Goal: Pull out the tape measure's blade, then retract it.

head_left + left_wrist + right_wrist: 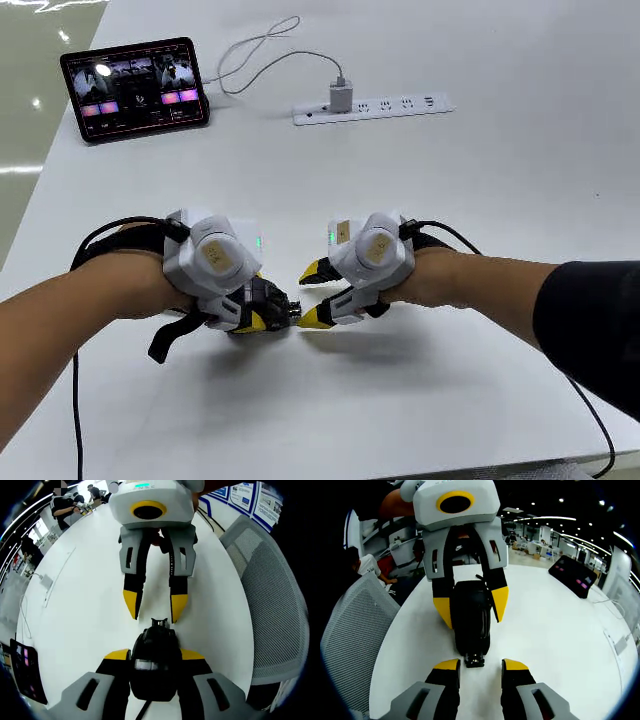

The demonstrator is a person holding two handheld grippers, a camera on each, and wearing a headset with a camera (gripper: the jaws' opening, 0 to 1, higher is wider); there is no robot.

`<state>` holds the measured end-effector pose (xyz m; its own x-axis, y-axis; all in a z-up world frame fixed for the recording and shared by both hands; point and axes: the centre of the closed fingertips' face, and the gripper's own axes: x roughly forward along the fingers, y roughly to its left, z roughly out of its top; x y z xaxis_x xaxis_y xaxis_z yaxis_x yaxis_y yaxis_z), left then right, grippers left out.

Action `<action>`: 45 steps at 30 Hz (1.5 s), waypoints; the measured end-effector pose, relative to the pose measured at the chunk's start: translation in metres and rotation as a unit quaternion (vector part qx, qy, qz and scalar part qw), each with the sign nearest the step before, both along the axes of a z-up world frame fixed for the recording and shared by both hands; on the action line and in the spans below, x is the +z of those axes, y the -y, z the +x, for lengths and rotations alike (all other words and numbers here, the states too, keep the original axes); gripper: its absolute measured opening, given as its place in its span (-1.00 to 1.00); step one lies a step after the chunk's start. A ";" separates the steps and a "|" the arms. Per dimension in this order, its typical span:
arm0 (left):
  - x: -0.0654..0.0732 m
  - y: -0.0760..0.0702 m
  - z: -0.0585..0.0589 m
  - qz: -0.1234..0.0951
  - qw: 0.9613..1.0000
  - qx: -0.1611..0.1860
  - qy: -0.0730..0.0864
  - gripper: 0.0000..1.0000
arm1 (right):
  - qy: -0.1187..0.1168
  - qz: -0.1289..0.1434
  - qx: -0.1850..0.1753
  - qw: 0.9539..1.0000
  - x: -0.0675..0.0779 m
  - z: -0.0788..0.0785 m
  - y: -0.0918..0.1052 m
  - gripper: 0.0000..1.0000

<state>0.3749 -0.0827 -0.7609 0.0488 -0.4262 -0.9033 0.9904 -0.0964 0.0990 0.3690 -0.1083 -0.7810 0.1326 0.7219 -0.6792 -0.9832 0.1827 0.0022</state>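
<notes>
A black tape measure [272,300] is held just above the white table [480,170] by my left gripper [258,308], which is shut on its body. In the left gripper view the case [155,665] sits between the yellow-tipped fingers, with the blade hook [159,623] pointing forward. My right gripper [313,294] faces it from the right, open, its yellow tips on either side of the hook. In the right gripper view the hook [474,659] lies in the gap of the right gripper [481,665], and no blade is pulled out.
A tablet [135,87] lies at the far left of the table. A power strip [372,107] with a white charger [341,97] and cable lies behind. A grey mesh chair [270,605] stands beside the table. The table's near edge runs just below my arms.
</notes>
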 end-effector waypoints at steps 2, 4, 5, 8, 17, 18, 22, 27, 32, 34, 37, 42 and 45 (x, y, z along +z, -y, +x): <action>0.000 0.000 0.000 0.000 1.000 0.000 -0.001 -0.39 | 0.002 -0.005 0.006 1.000 -0.003 0.000 -0.001 -0.44; 0.000 0.000 0.000 0.002 1.000 0.000 0.000 -0.39 | 0.000 -0.008 0.007 1.000 -0.004 0.000 -0.001 -0.48; 0.000 0.000 0.000 0.003 1.000 0.001 0.000 -0.39 | 0.001 -0.008 0.009 1.000 -0.004 0.000 -0.002 -0.52; 0.000 0.000 0.000 0.004 1.000 0.004 -0.001 -0.39 | -0.001 -0.011 0.014 1.000 -0.007 -0.001 -0.004 -0.57; -0.001 -0.001 0.000 0.009 1.000 0.006 -0.001 -0.39 | -0.018 -0.015 0.034 0.999 -0.011 -0.007 -0.010 -0.78; -0.001 -0.001 0.000 0.009 1.000 0.009 -0.001 -0.39 | -0.010 -0.018 0.044 0.999 -0.012 -0.006 -0.009 -0.79; -0.001 -0.001 0.001 0.010 1.000 0.016 -0.004 -0.40 | -0.008 -0.023 0.048 0.999 -0.012 -0.006 -0.009 -0.81; -0.002 -0.001 0.001 0.015 1.000 0.015 -0.005 -0.40 | -0.014 -0.027 0.042 0.999 -0.012 -0.006 -0.006 -0.82; -0.001 -0.002 0.001 0.013 1.000 0.019 -0.005 -0.40 | -0.018 -0.030 0.038 0.999 -0.012 -0.006 -0.001 -0.82; -0.001 -0.001 0.002 0.012 1.000 0.024 -0.006 -0.40 | -0.018 -0.031 0.034 0.999 -0.013 -0.005 0.002 -0.82; -0.001 -0.001 0.002 0.010 1.000 0.026 -0.004 -0.40 | -0.020 -0.030 0.029 0.999 -0.013 -0.005 0.002 -0.81; -0.001 -0.001 0.002 0.011 1.000 0.025 -0.002 -0.40 | -0.023 -0.030 0.030 0.999 -0.013 -0.003 -0.001 -0.78; -0.001 -0.001 0.002 0.011 1.000 0.024 -0.003 -0.40 | -0.022 -0.034 0.031 0.999 -0.012 -0.004 -0.002 -0.76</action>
<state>0.3769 -0.0816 -0.7616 0.0631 -0.4030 -0.9130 0.9946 -0.0501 0.0909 0.3651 -0.1063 -0.7931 0.0584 0.6803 -0.7306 -0.9919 0.1223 0.0346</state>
